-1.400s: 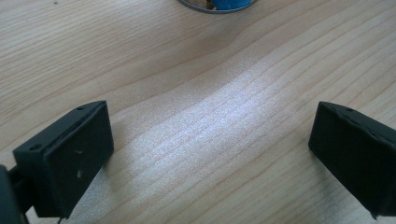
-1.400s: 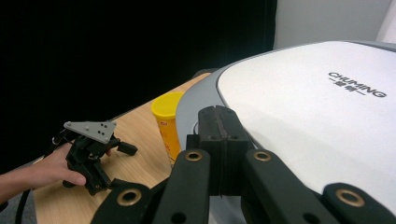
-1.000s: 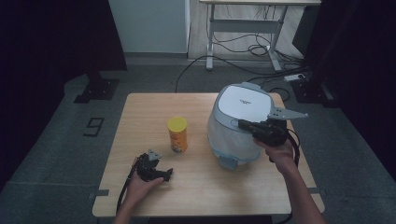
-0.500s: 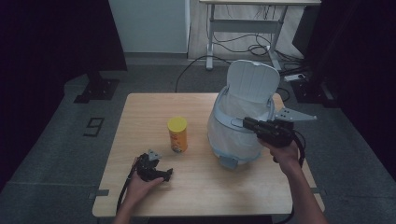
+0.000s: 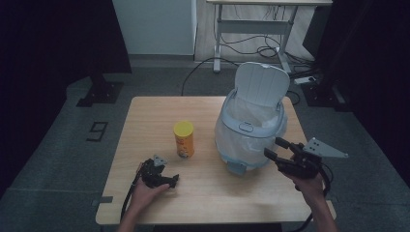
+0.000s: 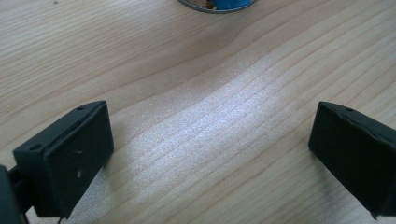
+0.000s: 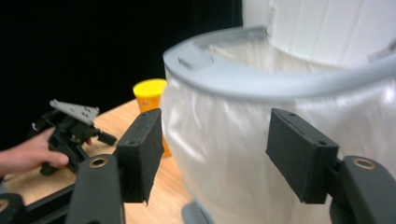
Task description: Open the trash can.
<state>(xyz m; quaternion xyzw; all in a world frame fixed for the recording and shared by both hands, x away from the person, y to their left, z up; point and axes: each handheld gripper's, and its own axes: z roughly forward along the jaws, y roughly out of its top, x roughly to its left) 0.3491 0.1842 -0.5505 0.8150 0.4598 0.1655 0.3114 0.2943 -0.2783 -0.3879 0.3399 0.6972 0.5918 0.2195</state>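
Right gripper (image 5: pixel 276 149): fingers (image 7: pixel 140 154) apart, nothing between them. They have just been opening. In the right gripper view they face the white liner-covered wall of the bin (image 5: pixel 249 140), close to it without touching. In the high view the fingers point left toward the bin's front right side, roughly level with the table (image 5: pixel 145 121). The grey three-cornered plate sits on top, toward the right. The right hand (image 5: pixel 307 181) grips the body from below and behind; the forearm comes up from the bottom right edge, over the table's right corner.

Bin: stands on the right half of the table, lid (image 5: pixel 261 84) swung up and standing upright at the back, liner showing inside.

Left gripper (image 5: pixel 173 180): fingers (image 6: pixel 70 158) spread wide, only bare table between them. It lies low on the table near the front left, pointing right, hand (image 5: pixel 145 191) resting on it, forearm entering from the bottom edge.

Yellow can (image 5: pixel 183 139): upright, between left gripper and bin, apart from both.
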